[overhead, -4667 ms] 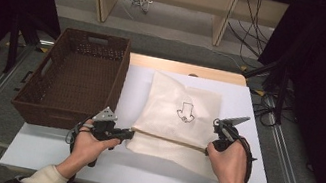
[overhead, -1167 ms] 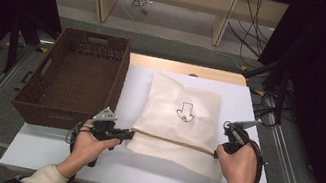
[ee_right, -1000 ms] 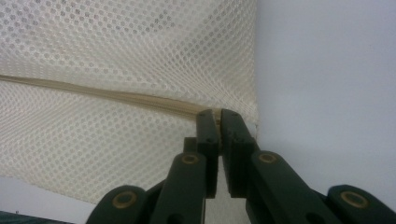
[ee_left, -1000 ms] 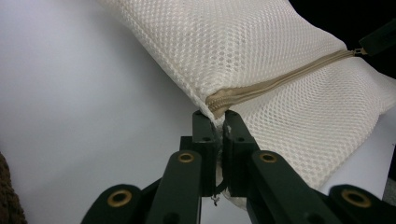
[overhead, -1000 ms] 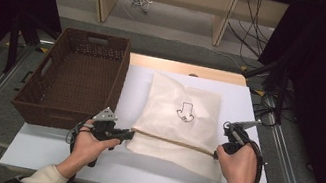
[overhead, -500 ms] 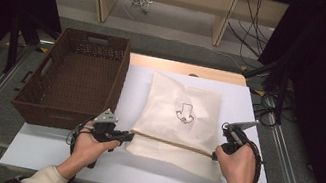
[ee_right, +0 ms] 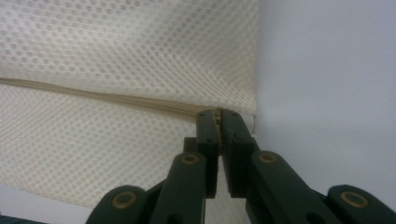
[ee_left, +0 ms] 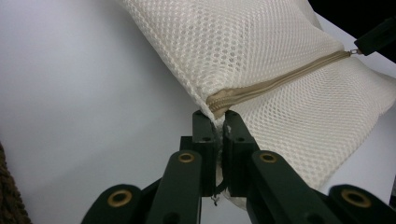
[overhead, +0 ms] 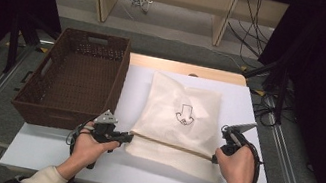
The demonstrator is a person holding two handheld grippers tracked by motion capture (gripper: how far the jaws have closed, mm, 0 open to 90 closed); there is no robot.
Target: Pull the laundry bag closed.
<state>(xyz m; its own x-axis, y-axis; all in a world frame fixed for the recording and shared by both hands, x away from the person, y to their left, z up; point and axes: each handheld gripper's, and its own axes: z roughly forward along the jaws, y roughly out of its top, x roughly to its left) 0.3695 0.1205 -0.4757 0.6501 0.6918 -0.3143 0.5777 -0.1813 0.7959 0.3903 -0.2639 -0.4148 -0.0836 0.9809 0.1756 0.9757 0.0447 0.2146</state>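
Both forearms in from the near edge of the flat white table, sleeves cream, hands low and level. Left hand wrapped round the black left gripper, pointing sideways toward the middle; jaws pinched tight on the left end of the tan zipper, mesh caught between the pads. Right hand wrapped round the black right gripper, grey three-cornered plate tipped up on top; jaws squeezed together on the zipper's right end, right at the bag's corner. Between the two, the soft cream mesh bag with a small dark arrow drawing, lying flat in the middle of the table, a bit puffy, near edge lifted slightly. Zipper stretched in a straight line from one gripper to the other. Just beside the left hand, the dark brown woven basket, well apart from the bag.
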